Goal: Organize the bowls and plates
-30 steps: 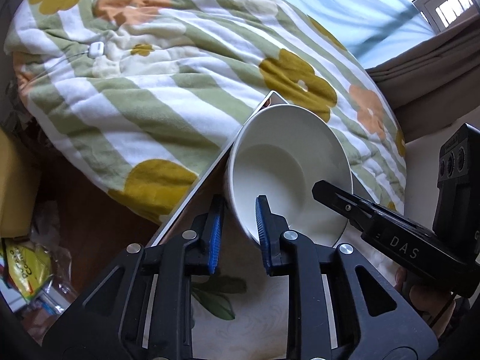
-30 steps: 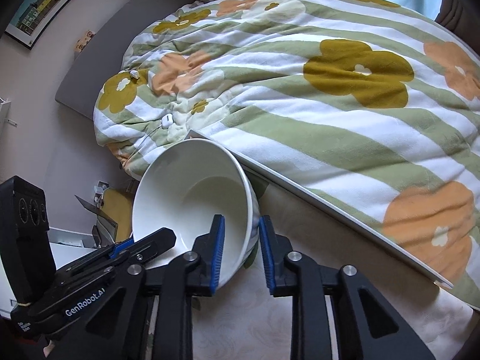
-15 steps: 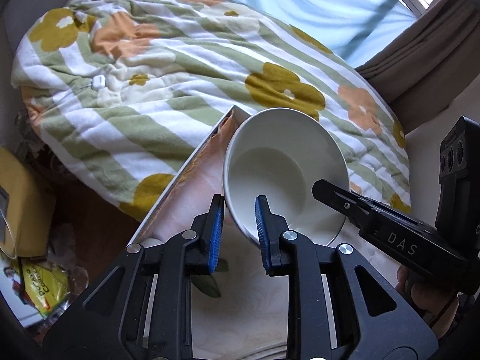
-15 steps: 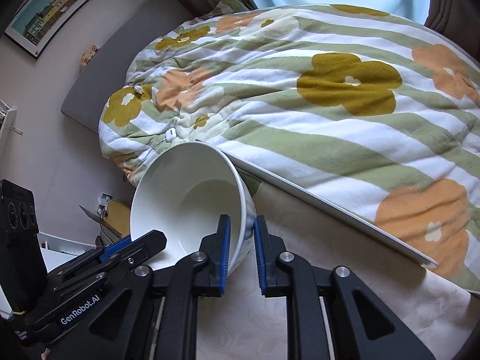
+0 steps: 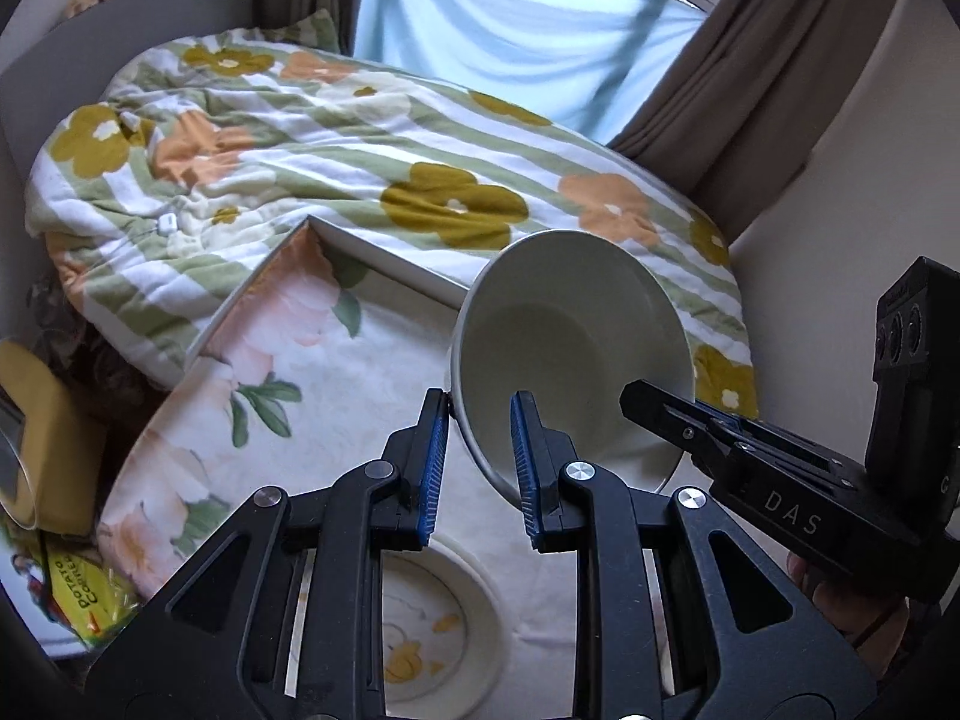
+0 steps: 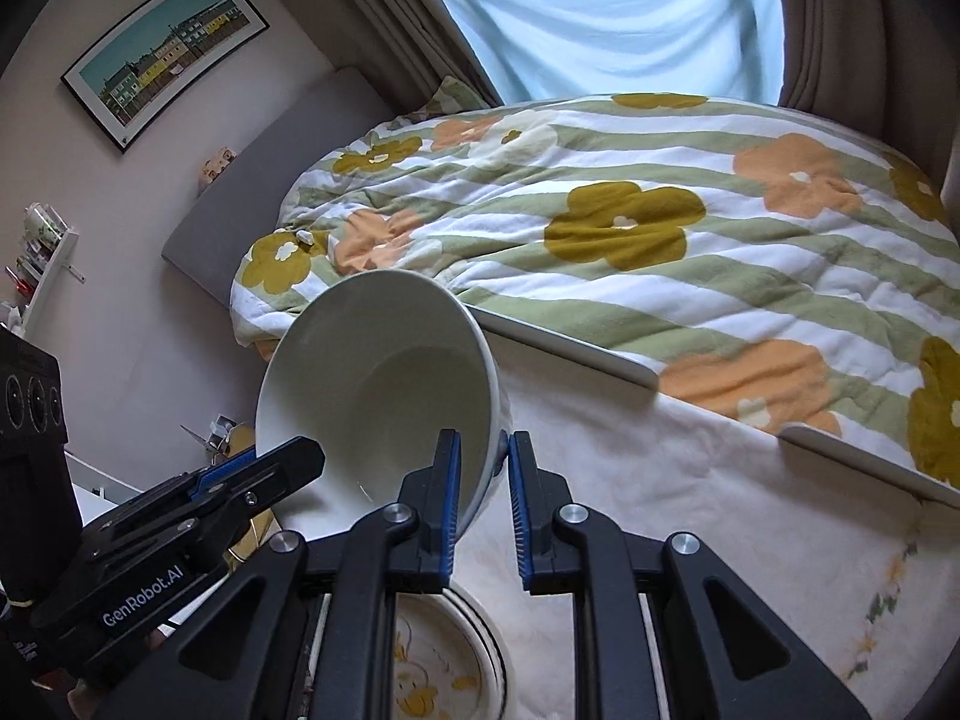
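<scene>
White bowl [image 5: 570, 354] tilted, centre frame; left hand-held gripper [image 5: 477, 462] and right hand-held gripper [image 6: 483, 495] each clamp opposite rim sides (patterned plate [image 5: 432, 630] below).

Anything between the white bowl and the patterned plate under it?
Nothing visible. Left gripper and right gripper both clamp the white bowl by its rim, tilted above the table. The patterned plate below shows only bare floral tablecloth around it.
</scene>
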The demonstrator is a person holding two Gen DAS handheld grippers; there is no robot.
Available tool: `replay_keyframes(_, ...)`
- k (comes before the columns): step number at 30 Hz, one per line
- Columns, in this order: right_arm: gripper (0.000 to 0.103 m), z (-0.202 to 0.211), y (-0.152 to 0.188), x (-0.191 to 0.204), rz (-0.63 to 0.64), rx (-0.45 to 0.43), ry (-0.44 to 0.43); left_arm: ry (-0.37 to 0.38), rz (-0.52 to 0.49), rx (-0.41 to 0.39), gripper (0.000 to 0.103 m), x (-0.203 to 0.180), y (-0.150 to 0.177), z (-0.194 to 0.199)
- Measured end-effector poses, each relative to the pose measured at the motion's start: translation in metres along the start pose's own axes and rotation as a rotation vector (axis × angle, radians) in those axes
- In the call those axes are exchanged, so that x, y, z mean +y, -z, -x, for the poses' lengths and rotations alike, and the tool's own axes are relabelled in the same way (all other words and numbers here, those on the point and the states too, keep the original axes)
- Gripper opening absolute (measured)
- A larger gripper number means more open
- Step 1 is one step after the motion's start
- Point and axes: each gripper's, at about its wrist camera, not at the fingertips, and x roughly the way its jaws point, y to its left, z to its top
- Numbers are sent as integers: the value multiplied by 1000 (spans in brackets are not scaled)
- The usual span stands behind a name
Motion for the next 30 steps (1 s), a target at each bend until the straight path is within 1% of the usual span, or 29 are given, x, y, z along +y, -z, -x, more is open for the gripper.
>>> replay_keyframes(5,15,60,48,-28,-48,-35,33,26,-62,3,19,-59,47,25)
replay_keyframes(7,15,81,68,-40,-69,-46,53,48,-78,13,19,-79,66,31)
replay_keyframes(11,15,109,103,-63,-100,-54,98,84,-112,48,19,-113,106,33)
replay_keyframes(16,15,128,140,-90,-159,-47,141,114,-155,115,19,-145,145,23)
replay_keyframes(21,15,134,176,-117,-213,-8,168,113,-193,188,19,-167,179,6)
replay_keyframes(25,15,128,199,-135,-257,30,174,98,-212,241,19,-173,195,-10)
replay_keyframes(30,15,118,212,-144,-277,65,178,60,-228,285,19,-174,206,-25)
